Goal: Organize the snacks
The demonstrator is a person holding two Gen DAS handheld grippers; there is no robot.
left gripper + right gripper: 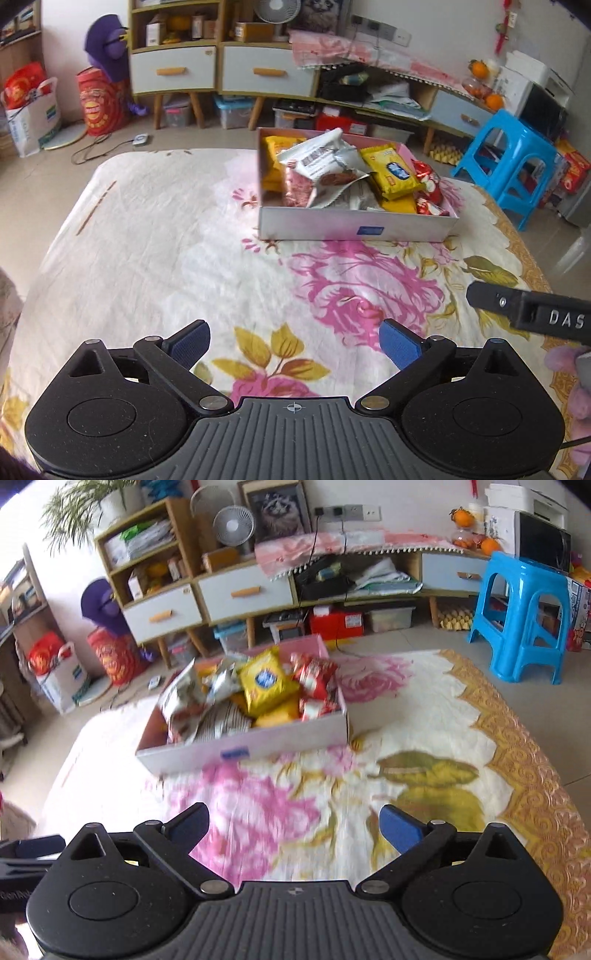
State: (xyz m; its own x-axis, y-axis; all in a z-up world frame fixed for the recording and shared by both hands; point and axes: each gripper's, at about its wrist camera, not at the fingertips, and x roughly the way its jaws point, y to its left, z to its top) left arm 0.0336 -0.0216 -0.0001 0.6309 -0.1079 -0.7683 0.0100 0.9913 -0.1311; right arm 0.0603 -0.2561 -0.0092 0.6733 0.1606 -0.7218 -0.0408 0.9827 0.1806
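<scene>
Floral-cloth table (pixel 155 236) beneath both grippers. Left gripper (pixel 294 343) wide open, empty. Right gripper (pixel 294 825) wide open, empty. Snack box (pixel 354 229) ahead of both, packets (pixel 266 681) piled inside.

The left wrist camera sits just behind its own spread blue fingers (pixel 192 341), looks forward and down across the floral cloth (pixel 166 240) from its near edge, and faces the snack box (pixel 354 225) a little right of centre, with the white-drawer cabinets (pixel 173 70) along the far wall. The right wrist camera looks from a similar height but from further right, so the box (pixel 240 751) falls left of centre, slightly blurred, perhaps from motion. Both views share the box, the cloth, the cabinets and the blue stool (pixel 506 162).
</scene>
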